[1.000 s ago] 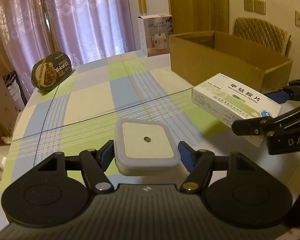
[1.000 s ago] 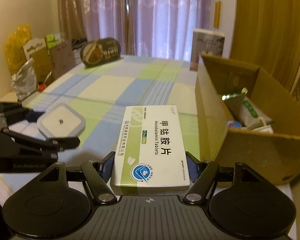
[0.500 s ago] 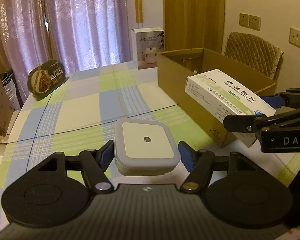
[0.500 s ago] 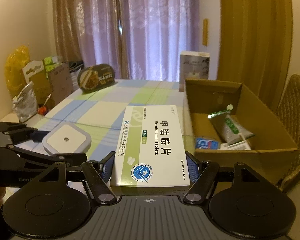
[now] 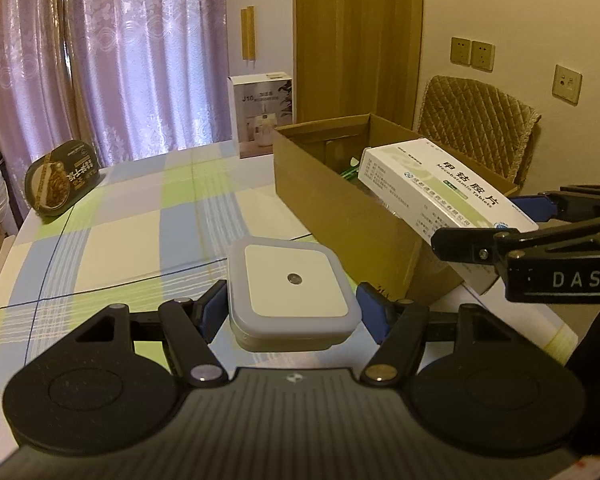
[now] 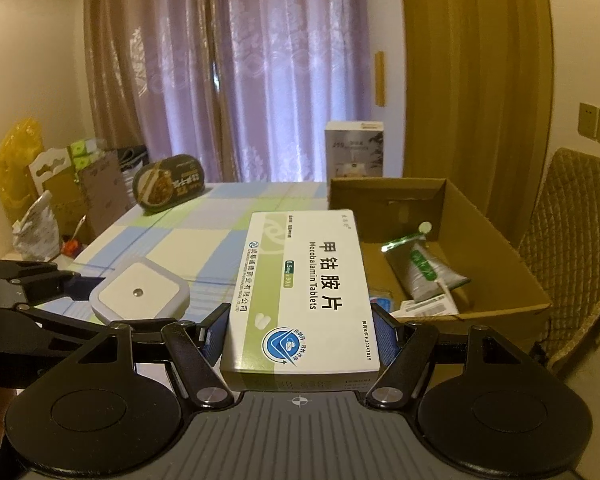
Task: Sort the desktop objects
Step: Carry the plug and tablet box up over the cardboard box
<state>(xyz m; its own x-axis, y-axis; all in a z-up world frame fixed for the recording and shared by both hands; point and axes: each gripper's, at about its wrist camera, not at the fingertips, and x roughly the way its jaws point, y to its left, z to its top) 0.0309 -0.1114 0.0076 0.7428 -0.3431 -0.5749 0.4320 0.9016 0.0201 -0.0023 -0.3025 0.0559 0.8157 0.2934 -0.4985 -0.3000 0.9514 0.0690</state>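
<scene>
White tablet box (image 6: 304, 292) – pinched by right gripper (image 6: 300, 332) | left gripper (image 5: 290, 306) – clamps square night light (image 5: 292, 288)

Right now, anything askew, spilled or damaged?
Nothing stands out. The left hand-held gripper holds the white square device level, the right hand-held gripper holds the medicine box flat, and the cardboard box sits upright.

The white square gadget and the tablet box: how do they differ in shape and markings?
The white square gadget has rounded corners; the tablet box is long with sharp edges. The gadget is plain except for one small dot at its centre; the box carries green bands and printed text. Each is clamped in one gripper, off the table, near the cardboard box.
</scene>
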